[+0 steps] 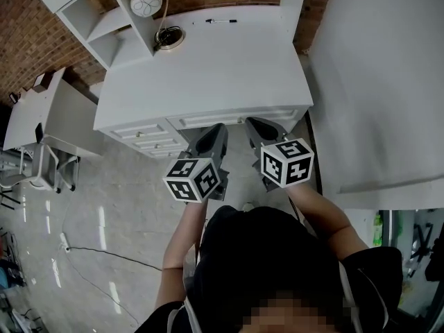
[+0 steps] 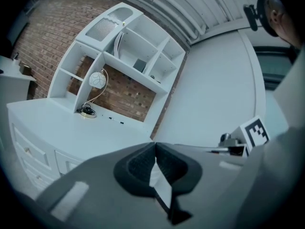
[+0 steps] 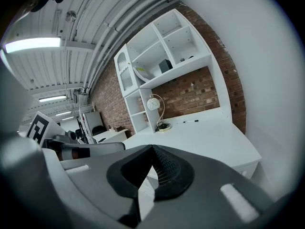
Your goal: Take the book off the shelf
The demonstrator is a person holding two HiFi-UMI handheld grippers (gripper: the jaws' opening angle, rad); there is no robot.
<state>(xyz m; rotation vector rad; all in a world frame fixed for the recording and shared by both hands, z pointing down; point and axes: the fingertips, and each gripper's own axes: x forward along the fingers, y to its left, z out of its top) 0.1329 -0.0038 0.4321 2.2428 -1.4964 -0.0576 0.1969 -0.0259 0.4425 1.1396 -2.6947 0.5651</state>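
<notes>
Dark-clothed shoulders and two bare forearms of the person fill the 6 o'clock edge of the head view, each hand carrying a gripper.

Left gripper [image 1: 216,127]: just left of centre, pointing toward 12 o'clock, with its left marker cube [image 1: 192,179] on the end nearer the person. In the left gripper view its jaws are closed, tips meeting, with nothing between them.

Right gripper [image 1: 257,122]: just right of centre, also pointing toward 12 o'clock, with its right marker cube [image 1: 286,161] on the end nearer the person. In the right gripper view its jaws are fully closed and empty.

The two grippers sit side by side, near each other but apart. Their tips show against the drawers [image 1: 149,141] on the front of the white desk [image 1: 229,61].

Book [image 3: 165,65]: a small dark item, too small to read in detail, stands tilted in a middle compartment of the white shelf unit [image 1: 104,19]. In the right gripper view it lies at 12 o'clock from the jaws, well apart from both grippers. The head view cuts that compartment off.

On the desk top, a lamp [image 1: 147,3] with a round white shade stands at 11 o'clock, beside the shelf unit. A pen [image 1: 220,21] lies at 12 o'clock, near the back edge.

Surroundings: a brick wall [image 1: 28,40] runs behind the desk, a white panel [image 1: 388,82] stands at 3 o'clock, a second white desk [image 1: 41,109] stands at 9 o'clock, and a cable [image 1: 104,255] trails over the floor at 8 o'clock.
</notes>
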